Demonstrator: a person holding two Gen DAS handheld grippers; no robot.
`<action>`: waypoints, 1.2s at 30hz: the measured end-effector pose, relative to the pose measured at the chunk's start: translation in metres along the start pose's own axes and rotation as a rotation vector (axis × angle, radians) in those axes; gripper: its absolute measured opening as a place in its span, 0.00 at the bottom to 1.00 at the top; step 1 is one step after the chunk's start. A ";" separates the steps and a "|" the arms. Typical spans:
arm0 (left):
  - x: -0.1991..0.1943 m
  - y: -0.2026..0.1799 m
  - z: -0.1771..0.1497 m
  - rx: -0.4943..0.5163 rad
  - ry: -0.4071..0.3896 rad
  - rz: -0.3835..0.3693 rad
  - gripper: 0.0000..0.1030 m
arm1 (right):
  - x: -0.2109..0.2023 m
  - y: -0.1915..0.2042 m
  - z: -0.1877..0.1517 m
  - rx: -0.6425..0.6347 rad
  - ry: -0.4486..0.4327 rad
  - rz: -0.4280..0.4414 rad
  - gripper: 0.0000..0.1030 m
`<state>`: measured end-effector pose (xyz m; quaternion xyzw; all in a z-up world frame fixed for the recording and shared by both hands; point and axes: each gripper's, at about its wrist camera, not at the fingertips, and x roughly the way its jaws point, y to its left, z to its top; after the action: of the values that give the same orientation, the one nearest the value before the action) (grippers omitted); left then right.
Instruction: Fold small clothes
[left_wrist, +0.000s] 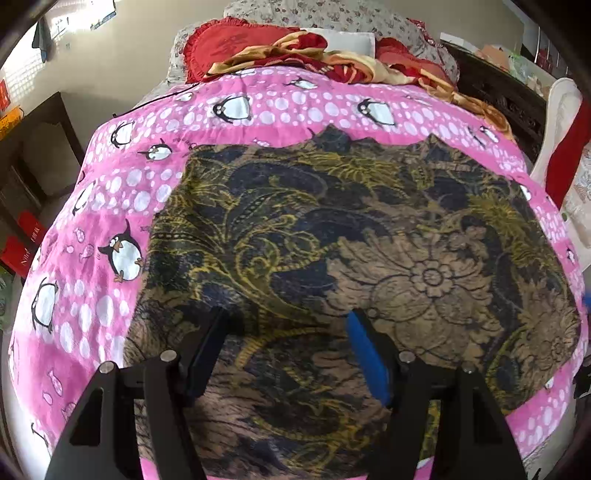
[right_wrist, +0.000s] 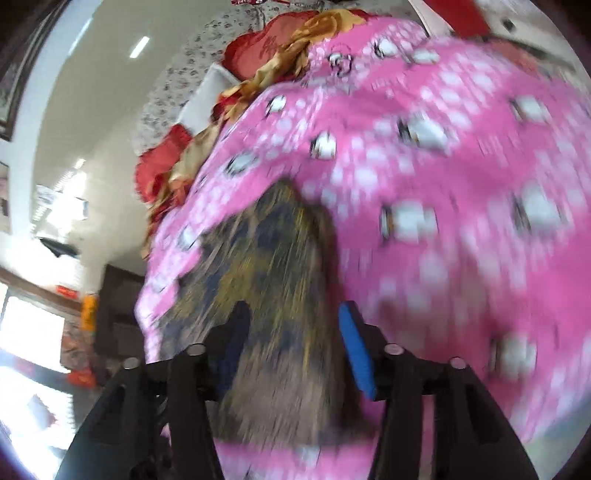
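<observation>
Item: one dark patterned cloth (left_wrist: 332, 240), flat on the pink penguin quilt (left_wrist: 92, 221) covering the bed. Left claw (left_wrist: 291, 354) and right claw (right_wrist: 295, 343) both wide, empty, above it. Risk: a deep pinch could catch the quilt too.

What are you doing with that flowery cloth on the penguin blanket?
A person is folding a small piece of clothing using a two-finger gripper in each hand. The dark brown and yellow flowery garment lies spread out on the pink penguin blanket on a bed. The left gripper is open above the cloth, not pinching it. The right gripper is open too, with cloth between its fingers; that view is blurry, so it looks mid-move. A red pillow and blanket are piled at the far end.
</observation>
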<state>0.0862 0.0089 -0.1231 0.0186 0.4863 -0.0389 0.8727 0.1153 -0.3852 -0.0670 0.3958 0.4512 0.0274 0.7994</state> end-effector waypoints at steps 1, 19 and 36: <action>-0.003 -0.001 -0.001 0.002 -0.007 -0.004 0.69 | -0.006 -0.003 -0.017 0.017 0.008 0.028 0.39; -0.019 -0.003 -0.006 -0.015 -0.013 0.043 0.69 | 0.043 -0.035 -0.055 0.285 -0.014 0.076 0.10; -0.013 -0.005 0.000 -0.039 -0.010 0.014 0.69 | 0.041 -0.026 -0.055 0.237 -0.047 -0.014 0.01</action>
<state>0.0790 0.0044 -0.1121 0.0050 0.4823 -0.0235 0.8757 0.0906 -0.3531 -0.1280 0.4849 0.4349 -0.0409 0.7576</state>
